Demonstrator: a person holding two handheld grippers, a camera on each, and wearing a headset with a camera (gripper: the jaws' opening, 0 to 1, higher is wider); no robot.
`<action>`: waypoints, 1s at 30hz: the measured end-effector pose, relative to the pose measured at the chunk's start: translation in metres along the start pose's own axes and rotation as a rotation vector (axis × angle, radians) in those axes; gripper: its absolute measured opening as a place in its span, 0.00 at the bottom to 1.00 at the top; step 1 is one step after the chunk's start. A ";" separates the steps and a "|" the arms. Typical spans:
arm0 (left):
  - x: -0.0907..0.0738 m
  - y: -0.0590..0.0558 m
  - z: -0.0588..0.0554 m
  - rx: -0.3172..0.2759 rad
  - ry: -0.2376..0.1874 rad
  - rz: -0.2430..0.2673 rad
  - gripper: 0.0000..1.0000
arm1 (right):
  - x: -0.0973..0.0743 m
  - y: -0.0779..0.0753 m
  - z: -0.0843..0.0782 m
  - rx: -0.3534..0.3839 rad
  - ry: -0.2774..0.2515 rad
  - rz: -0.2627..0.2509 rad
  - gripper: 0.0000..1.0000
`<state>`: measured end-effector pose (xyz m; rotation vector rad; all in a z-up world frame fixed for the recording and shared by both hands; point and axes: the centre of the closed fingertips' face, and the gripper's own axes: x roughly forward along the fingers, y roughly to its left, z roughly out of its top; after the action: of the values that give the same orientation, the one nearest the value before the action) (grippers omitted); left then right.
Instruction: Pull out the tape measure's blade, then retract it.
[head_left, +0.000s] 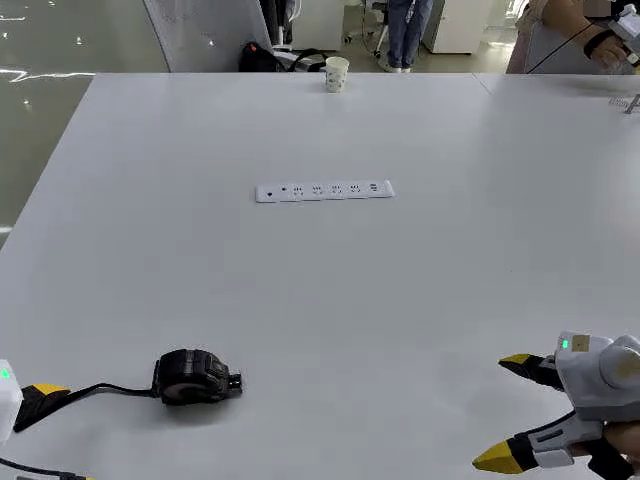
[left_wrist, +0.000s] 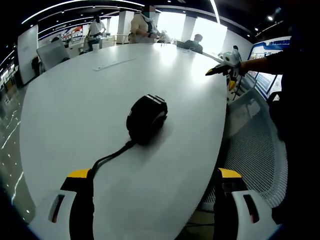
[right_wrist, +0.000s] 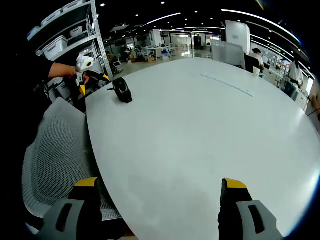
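Currently the black tape measure (head_left: 195, 377) lies on the white table (head_left: 400, 300) at 7 o'clock in the head view, blade tucked in. Its black strap (head_left: 110, 387) trails toward 9 o'clock and reaches one jaw tip of the left gripper (head_left: 55, 435). That gripper's jaws are spread wide with nothing clamped between them. The right gripper (head_left: 505, 410) is at 5 o'clock, well apart from the tape, jaws wide apart and empty. A power strip (head_left: 324, 190) lies toward 12 o'clock mid-table, with a paper cup (head_left: 337, 73) beyond it near the far edge.
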<state>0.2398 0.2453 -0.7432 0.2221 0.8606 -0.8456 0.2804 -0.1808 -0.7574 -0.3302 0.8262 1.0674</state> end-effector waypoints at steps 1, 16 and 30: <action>0.001 0.001 0.001 0.007 0.005 -0.006 0.99 | 0.002 0.000 0.001 0.001 0.004 0.002 0.99; 0.012 0.018 0.018 0.117 0.073 -0.055 0.99 | 0.031 -0.001 0.028 -0.078 0.039 0.017 0.99; 0.046 0.027 0.038 0.253 0.157 -0.060 0.99 | 0.066 0.022 0.091 -0.174 -0.013 0.056 0.99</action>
<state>0.2983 0.2189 -0.7565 0.4910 0.9094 -1.0032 0.3159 -0.0728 -0.7424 -0.4483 0.7361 1.1958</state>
